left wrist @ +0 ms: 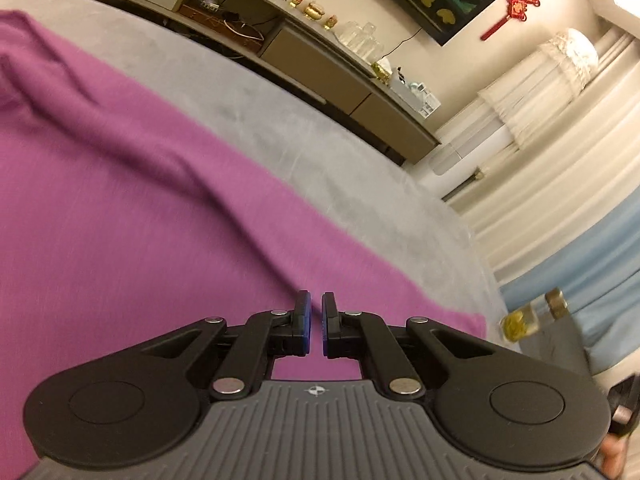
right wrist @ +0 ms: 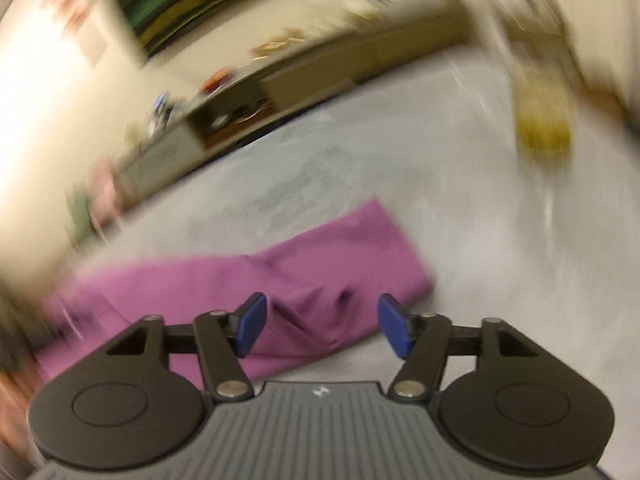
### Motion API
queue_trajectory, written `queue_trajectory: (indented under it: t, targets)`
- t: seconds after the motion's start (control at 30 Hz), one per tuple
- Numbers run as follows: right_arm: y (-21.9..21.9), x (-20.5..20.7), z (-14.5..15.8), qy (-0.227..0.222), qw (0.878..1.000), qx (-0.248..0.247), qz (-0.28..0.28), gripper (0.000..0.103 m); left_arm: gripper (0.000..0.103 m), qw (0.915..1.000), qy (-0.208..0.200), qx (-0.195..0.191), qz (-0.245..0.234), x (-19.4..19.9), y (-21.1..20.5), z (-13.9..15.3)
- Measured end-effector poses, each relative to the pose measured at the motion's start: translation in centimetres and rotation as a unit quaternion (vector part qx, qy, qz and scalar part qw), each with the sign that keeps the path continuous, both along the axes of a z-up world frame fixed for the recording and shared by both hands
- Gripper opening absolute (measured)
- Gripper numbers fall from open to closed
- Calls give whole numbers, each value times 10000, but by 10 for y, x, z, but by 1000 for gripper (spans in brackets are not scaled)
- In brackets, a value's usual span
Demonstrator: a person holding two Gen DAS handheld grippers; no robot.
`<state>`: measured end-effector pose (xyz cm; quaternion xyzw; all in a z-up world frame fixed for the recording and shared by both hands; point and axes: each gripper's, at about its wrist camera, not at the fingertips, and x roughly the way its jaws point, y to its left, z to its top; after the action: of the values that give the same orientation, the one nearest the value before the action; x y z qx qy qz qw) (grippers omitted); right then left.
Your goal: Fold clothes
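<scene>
Purple garment lies spread on the grey surface, soft ridges running across it, its edge slanting. Left tool sits over it, pads nearly together, nothing between. Right tool gapes wide above a bunched, creased end; that view's blurred.

A long sideboard carries glasses; pale curtains hang nearby.

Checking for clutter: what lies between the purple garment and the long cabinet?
Only bare grey surface between purple garment and cabinet, in the left wrist view.
</scene>
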<state>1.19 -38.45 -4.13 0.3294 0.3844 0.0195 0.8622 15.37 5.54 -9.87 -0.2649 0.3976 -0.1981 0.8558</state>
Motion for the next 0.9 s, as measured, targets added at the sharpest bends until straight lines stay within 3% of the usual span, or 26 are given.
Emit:
queue_trajectory:
  t: [0.07, 0.1, 0.3, 0.33, 0.4, 0.47, 0.53, 0.57, 0.63, 0.67, 0.7, 0.77, 0.83, 0.9]
  targets:
    - [-9, -1, -19, 226, 9893, 1409, -307, 72, 4, 10000, 5, -69, -3, -7, 3, -3]
    - [-11, -1, -28, 332, 9808, 1873, -421, 72, 4, 9999, 3, -104, -11, -8, 5, -3]
    - [7, -9, -57, 732, 9481, 2905, -1067, 73, 5, 9983, 162, -511, 224, 3, 28, -8]
    - [12, -12, -59, 755, 9462, 2938, -1126, 73, 5, 9981, 205, -529, 257, 5, 31, -10]
    - [23, -22, -57, 720, 9584, 2457, -1263, 74, 5, 9975, 291, -566, 322, 8, 38, -16]
    - [37, -27, -53, 709, 9751, 1547, -1422, 76, 5, 9969, 371, -617, 316, 10, 38, -21]
    - [50, -31, -51, 696, 9833, 727, -1518, 75, 5, 9963, 450, -670, 297, 13, 37, -26]
    - [54, -26, -53, 702, 9856, 659, -1392, 68, 5, 9961, 467, -695, 269, 13, 36, -28]
    - [63, -17, -57, 714, 9895, 522, -1141, 44, 5, 9958, 523, -718, 232, 16, 33, -32]
    - [67, -13, -58, 701, 9912, 457, -1029, 17, 5, 9954, 546, -760, 224, 17, 32, -33]
    - [71, -10, -57, 638, 9926, 402, -955, 4, 9, 9948, 564, -817, 219, 18, 33, -33]
    - [74, -10, -48, 313, 9948, 482, -835, 4, 17, 9934, 588, -955, 237, 20, 35, -33]
    - [73, -12, -27, -261, 9941, 797, -694, 3, 39, 9922, 588, -1066, 271, 26, 34, -30]
    - [68, -12, -5, -766, 9894, 1088, -584, 3, 45, 9919, 543, -1118, 274, 34, 30, -24]
